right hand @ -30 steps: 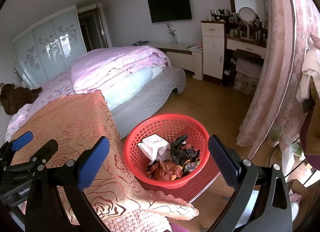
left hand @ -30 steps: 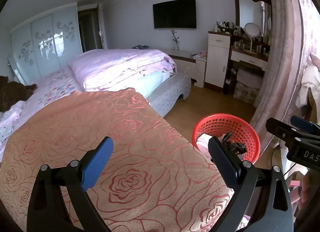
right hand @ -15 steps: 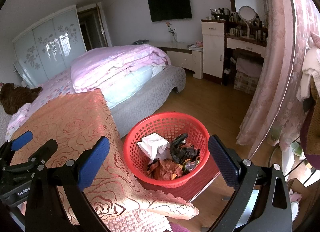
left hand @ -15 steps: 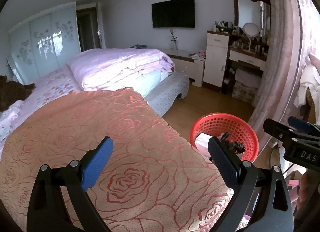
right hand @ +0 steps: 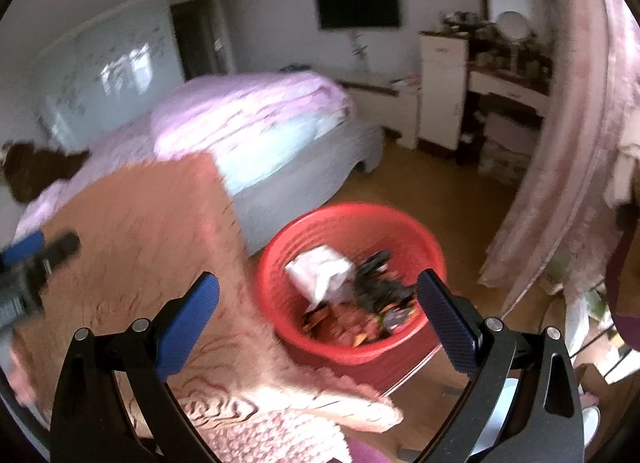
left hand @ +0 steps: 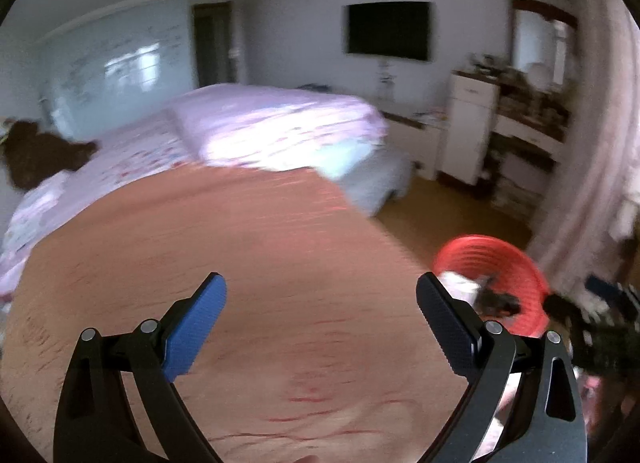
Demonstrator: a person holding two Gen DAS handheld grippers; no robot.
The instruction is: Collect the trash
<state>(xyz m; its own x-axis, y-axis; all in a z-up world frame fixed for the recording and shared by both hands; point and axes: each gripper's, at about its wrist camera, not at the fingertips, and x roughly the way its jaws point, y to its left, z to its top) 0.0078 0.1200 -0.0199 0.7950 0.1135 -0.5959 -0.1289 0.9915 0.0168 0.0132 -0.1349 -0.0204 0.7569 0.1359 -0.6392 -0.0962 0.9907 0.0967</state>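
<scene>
Both claws, the left claw (left hand: pixel 320 303) and the right claw (right hand: pixel 318 303), are wide open and hold nothing. The trash (right hand: pixel 352 287) sits in the red basket (right hand: pixel 280 263) on the floor, just beside the cloth (left hand: pixel 240 263). The pictures are blurry, so I think a fast claw could bump the basket and tip the trash out.
</scene>
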